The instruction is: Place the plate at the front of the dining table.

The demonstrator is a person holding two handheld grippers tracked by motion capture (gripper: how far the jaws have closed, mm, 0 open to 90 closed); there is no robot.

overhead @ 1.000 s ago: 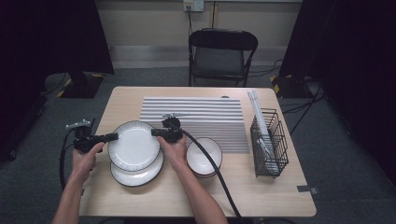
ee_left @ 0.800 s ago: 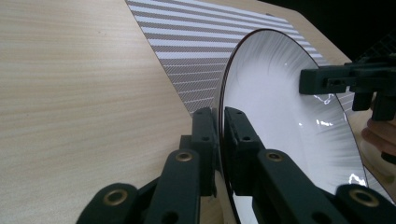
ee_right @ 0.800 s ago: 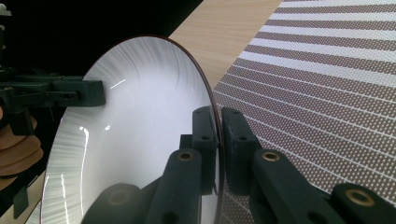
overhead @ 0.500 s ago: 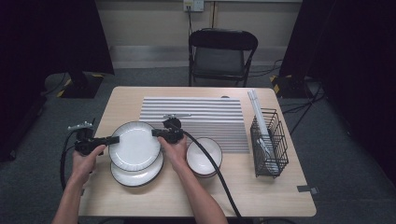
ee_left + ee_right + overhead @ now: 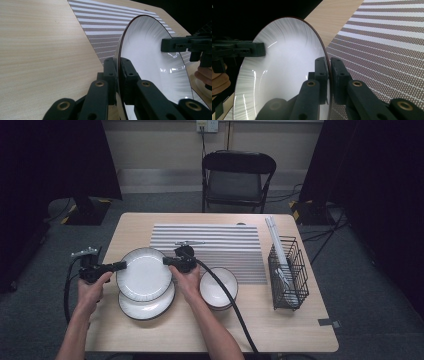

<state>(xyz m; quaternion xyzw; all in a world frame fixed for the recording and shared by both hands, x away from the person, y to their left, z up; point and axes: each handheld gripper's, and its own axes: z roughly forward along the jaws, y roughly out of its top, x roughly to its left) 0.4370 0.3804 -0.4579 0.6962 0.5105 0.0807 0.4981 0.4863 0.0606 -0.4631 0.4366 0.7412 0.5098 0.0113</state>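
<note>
Nothing has shifted: both tongs, left (image 5: 121,265) and right (image 5: 166,261), stay clamped on 1 white dark-rimmed ceramic plate (image 5: 144,273), lifted off its twin (image 5: 146,306); next, carry it level toward the rack (image 5: 289,271).

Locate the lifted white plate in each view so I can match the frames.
High view: left of centre, the top plate, held by its rim between the left gripper and the right gripper, above a second plate.
Left gripper view: right half, rim clamped in the jaws.
Right gripper view: left half, rim clamped.
Shared landmark: the striped mat.
</note>
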